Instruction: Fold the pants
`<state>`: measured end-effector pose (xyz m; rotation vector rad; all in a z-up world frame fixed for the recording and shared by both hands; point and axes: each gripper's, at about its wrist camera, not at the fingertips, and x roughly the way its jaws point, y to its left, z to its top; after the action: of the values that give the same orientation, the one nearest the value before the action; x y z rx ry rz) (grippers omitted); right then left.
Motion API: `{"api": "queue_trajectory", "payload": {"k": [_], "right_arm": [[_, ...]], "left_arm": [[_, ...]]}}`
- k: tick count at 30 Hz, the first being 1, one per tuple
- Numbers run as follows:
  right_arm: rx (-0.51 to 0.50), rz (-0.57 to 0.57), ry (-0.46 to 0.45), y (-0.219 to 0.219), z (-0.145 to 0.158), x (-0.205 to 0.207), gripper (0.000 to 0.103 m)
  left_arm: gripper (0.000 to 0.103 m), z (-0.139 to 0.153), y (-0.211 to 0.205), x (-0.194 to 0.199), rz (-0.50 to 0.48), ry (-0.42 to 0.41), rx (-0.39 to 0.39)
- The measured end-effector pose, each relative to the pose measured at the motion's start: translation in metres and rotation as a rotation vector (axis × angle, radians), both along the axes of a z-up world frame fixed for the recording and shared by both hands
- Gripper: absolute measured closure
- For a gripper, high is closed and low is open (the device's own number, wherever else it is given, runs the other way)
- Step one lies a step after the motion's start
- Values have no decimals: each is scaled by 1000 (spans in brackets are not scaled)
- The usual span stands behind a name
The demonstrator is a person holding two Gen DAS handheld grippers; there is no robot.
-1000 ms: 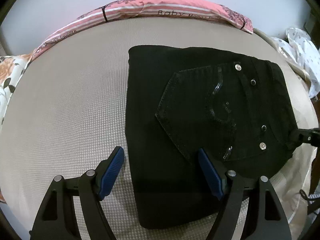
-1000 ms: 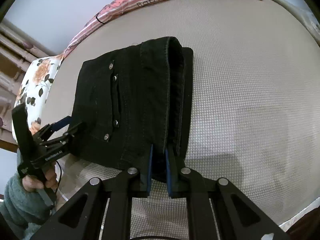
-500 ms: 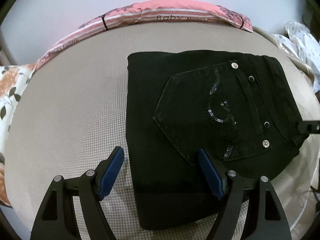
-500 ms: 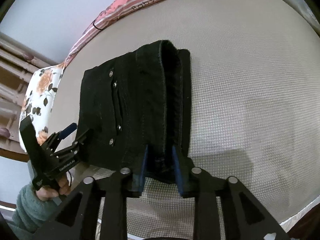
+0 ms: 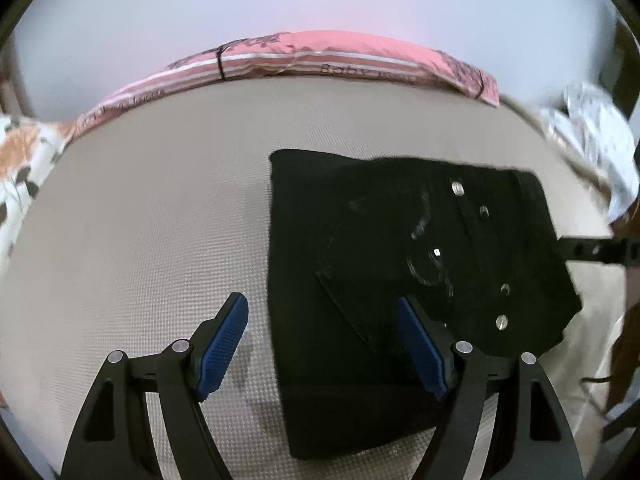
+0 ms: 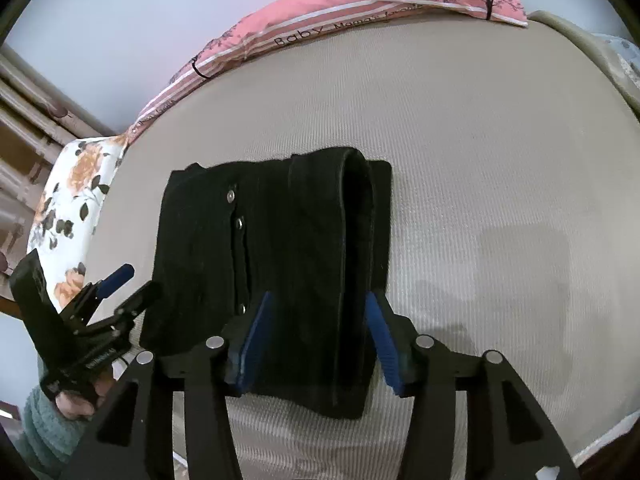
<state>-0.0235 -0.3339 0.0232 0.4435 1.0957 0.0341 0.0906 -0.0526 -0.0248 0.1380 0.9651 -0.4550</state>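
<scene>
Pants: folded black denim pants with metal rivets and a sequinned back pocket [image 5: 420,280] lie flat on the beige woven mattress cover [image 5: 160,220], toward its 3 o'clock side in the left wrist view.
Fold: thick rolled edge of the bundle [image 6: 352,240] faces the right gripper.
Left gripper [image 5: 322,348]: blue-padded jaws wide apart and holding nothing; the 3 o'clock pad overlaps the pants' near edge, the 9 o'clock pad is over bare mattress.
Right gripper [image 6: 316,340]: jaws have just been opening; the pads stand either side of the bundle's near end, apart from the cloth.
Hand: a hand in a teal fleece sleeve [image 6: 76,400] grips the left tool at 8 o'clock of the right wrist view.
Surroundings: pink striped pillow printed "Baby" [image 6: 360,12] at 12 o'clock; white floral pillow [image 6: 72,200] at 9 o'clock.
Obstructions: blurred white crumpled cloth [image 5: 596,140] at 2 o'clock, well apart from the pants.
</scene>
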Motion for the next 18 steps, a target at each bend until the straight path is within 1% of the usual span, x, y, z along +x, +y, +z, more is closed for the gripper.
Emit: {"api": "queue_trajectory", "payload": {"k": [3,6,8,10,11,12,15,18], "right_arm": [[11,2,5,-5,-5,4,53],[43,-13,12,-16,-15,6,51],[90,-23,16,-24,-23,7,51],[158,-27,21,-32,-33,9,51],[183,-28,23,-34,-36,10,51],[210,-25,24,-38,-41,11,51],[243,-7,24,-41,-46,13,50],[280,17,23,-45,-52,15,49]], "left_arm": [[26,1,15,12,42,30,-36],[26,-4,24,21,57,102,-85],[26,-10,28,26,58,153,-114],[26,-16,32,28,60,209,-162],[26,-19,32,31,48,253,-189],[26,-20,33,32,41,274,-211],[26,-21,32,36,17,324,-269],[26,-29,37,46,35,397,-306]]}}
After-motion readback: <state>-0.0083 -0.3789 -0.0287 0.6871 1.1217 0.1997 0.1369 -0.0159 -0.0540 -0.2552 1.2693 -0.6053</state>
